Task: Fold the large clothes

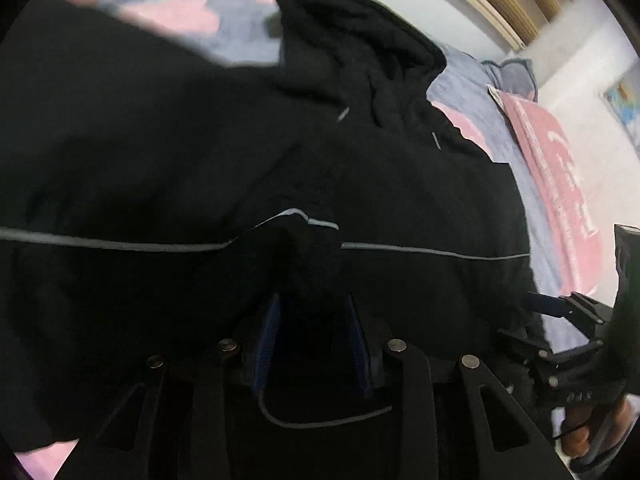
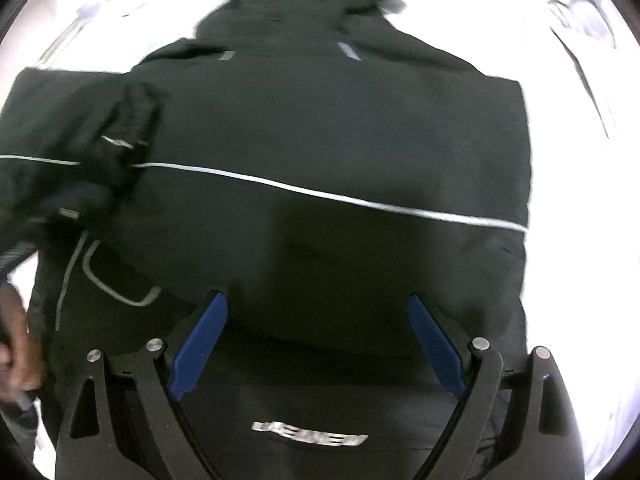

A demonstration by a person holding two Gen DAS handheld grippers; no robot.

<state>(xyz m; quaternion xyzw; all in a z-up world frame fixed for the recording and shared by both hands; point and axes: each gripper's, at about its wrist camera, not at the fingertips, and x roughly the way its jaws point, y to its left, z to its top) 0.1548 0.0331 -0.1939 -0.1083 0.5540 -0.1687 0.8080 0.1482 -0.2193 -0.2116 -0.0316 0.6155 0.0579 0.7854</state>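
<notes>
Two claws on this one: my left claw is pinched on a bunched sleeve of the black hooded jacket, spread across the flowery bed; my right claw hangs wide open over its hem. I'd lay that sleeve flat across the back before letting go. Fabric looks slick, puffy, with thin shiny piping.

A silver logo sits on the black jacket below the right claw, upside down and too blurred to read.

White characters on the pink pillow are illegible.
</notes>
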